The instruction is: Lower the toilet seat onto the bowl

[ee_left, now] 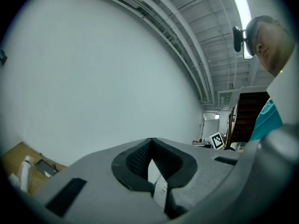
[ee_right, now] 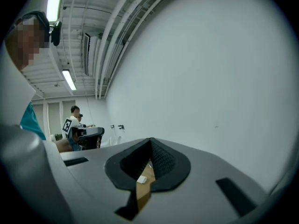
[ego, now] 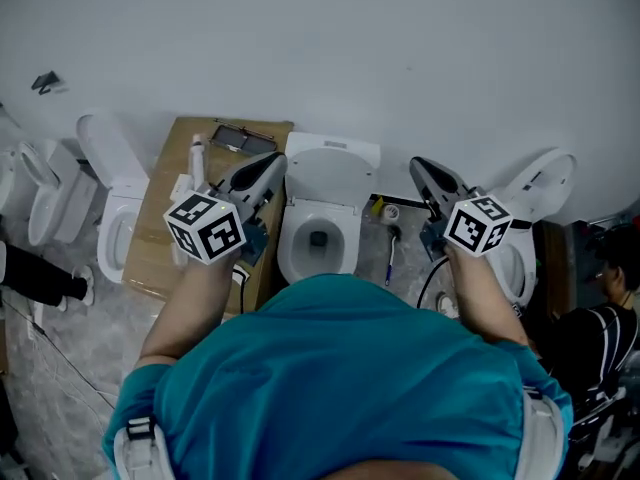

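Note:
The white toilet [ego: 318, 230] stands straight ahead of me against the wall, its bowl open. Its seat and lid [ego: 330, 176] lean upright against the tank [ego: 334, 150]. My left gripper [ego: 272, 163] hovers to the left of the raised lid, jaws together and holding nothing. My right gripper [ego: 420, 166] hangs to the right of the tank, also shut and empty. Neither touches the toilet. The left gripper [ee_left: 150, 140] in its own view and the right gripper [ee_right: 150, 140] in its own view face mostly bare white wall, and the toilet is hidden there.
A wooden crate [ego: 165, 238] with a white bottle [ego: 197, 156] and a dark tray [ego: 238, 137] stands left of the toilet. More toilets stand at the left [ego: 110, 213] and right [ego: 535, 193]. A brush [ego: 391, 253] and cable [ego: 430, 278] lie on the floor. A seated person [ego: 600, 318] is at the right edge.

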